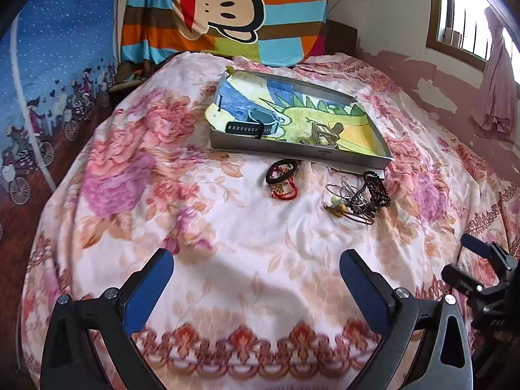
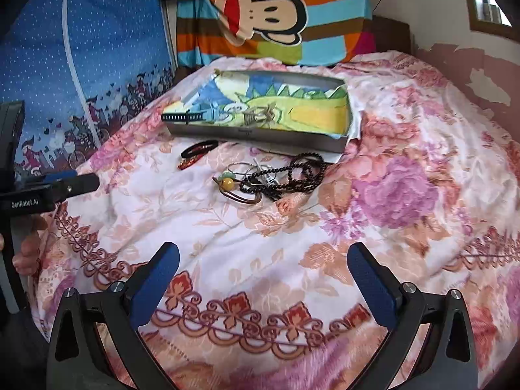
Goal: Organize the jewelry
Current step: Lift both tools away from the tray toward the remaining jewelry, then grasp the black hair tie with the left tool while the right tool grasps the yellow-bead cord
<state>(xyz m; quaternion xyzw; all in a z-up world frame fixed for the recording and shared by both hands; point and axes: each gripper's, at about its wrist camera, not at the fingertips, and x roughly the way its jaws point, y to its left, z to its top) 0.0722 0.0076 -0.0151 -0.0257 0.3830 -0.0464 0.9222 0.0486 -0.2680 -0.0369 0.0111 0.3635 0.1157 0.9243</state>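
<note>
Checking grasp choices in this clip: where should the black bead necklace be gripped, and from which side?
Grip the black bead necklace at its right-hand loop, coming from above with the right gripper; that loop lies clear of the bangles tangled at its left.

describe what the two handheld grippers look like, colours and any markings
Both grippers are matte black with blue pads on the inner faces of the fingers and round silver bolts at the joints. The left gripper also shows in the right wrist view, where its black body carries white "GenRobot.AI" lettering. The right gripper has the same build. No cables show.
</note>
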